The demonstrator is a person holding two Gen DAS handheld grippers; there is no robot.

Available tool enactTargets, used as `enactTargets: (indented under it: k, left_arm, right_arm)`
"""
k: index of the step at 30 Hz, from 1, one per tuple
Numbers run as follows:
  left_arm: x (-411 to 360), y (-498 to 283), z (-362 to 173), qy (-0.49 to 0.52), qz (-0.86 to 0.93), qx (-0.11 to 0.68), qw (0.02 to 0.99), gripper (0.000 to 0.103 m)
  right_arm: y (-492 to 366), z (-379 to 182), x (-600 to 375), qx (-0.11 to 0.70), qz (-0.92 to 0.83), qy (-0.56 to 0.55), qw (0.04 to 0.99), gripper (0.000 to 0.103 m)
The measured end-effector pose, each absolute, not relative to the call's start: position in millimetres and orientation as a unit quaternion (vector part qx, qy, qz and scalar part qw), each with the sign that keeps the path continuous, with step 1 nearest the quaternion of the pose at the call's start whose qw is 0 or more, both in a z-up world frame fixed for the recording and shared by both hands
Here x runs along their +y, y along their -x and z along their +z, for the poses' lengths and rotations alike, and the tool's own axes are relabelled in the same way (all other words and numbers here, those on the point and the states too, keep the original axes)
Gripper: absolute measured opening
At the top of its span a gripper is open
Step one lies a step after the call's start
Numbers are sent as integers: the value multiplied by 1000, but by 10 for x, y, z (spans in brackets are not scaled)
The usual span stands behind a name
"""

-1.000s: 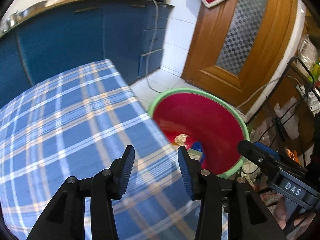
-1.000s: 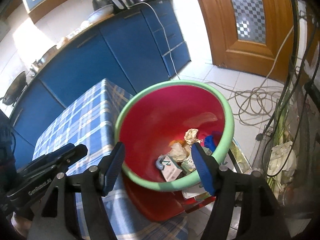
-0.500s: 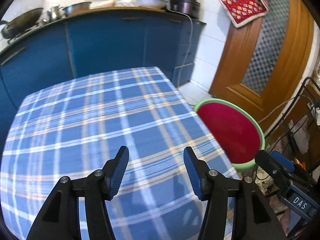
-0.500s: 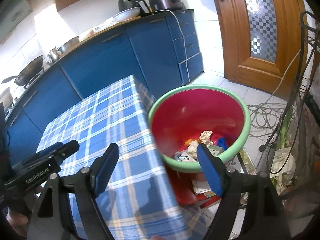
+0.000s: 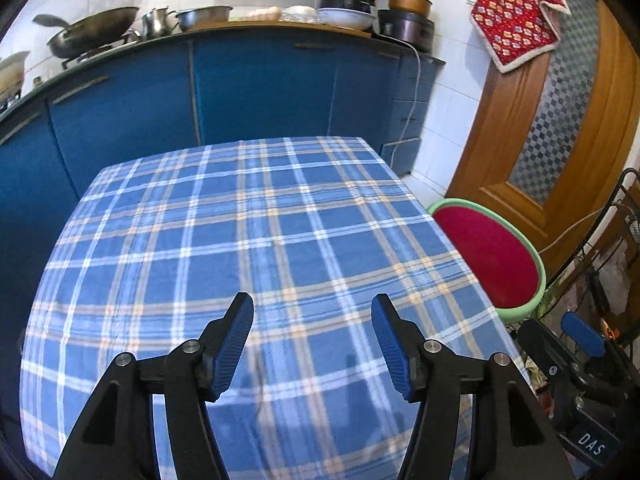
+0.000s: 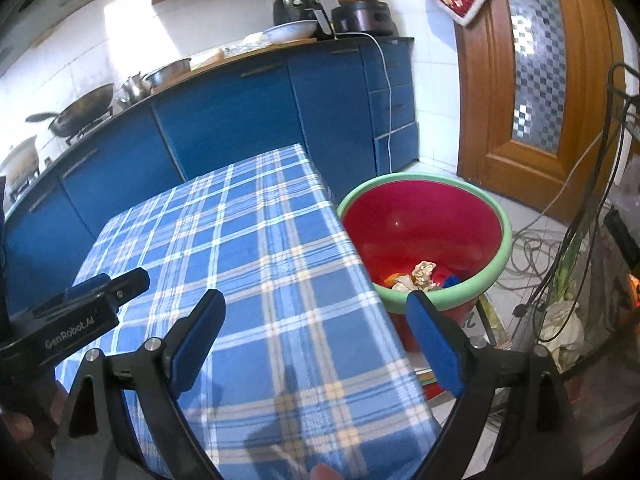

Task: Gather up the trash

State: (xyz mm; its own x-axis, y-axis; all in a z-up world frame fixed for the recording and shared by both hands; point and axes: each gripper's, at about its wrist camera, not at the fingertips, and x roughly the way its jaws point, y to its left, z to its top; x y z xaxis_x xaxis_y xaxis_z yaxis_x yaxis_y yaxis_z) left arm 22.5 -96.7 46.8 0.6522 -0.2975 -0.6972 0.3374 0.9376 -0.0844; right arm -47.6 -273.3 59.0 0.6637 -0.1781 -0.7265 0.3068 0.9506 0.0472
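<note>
A red basin with a green rim point(image 6: 424, 236) point(image 5: 486, 252) stands beside the right edge of the table with the blue plaid cloth point(image 5: 256, 240) point(image 6: 256, 264). Crumpled paper and other trash point(image 6: 420, 276) lie at its bottom. My left gripper point(image 5: 312, 332) hovers over the near part of the cloth, its jaws opening with nothing between them. My right gripper point(image 6: 316, 328) hangs over the table's near right corner, jaws opening wide and empty. In the right wrist view the left gripper point(image 6: 96, 300) shows at the left; the left wrist view shows the right gripper point(image 5: 576, 344) at lower right.
Blue kitchen cabinets point(image 5: 240, 92) run behind the table, with a wok point(image 5: 92, 36), bowls and cookers on the counter. A wooden door point(image 5: 560, 120) stands at the right. Cables point(image 6: 536, 248) lie on the tiled floor, and a wire rack point(image 5: 616, 240) stands past the basin.
Both grippers have drawn back from over the basin toward the near side of the table, and both have widened. The basin now sits farther off to the right.
</note>
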Motion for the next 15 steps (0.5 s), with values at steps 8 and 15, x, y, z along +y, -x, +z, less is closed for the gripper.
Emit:
enactTargets:
  k: [8,15]
  left_arm:
    - [-855,-125,520,-25,-163,366,916,63]
    - [-831,-98,549,-22,-163,360,919,63]
  right_arm:
    - [551,614,-2589,385,-127,-69,911,91]
    - [563,630,-2536,383,-124,-63,913,91]
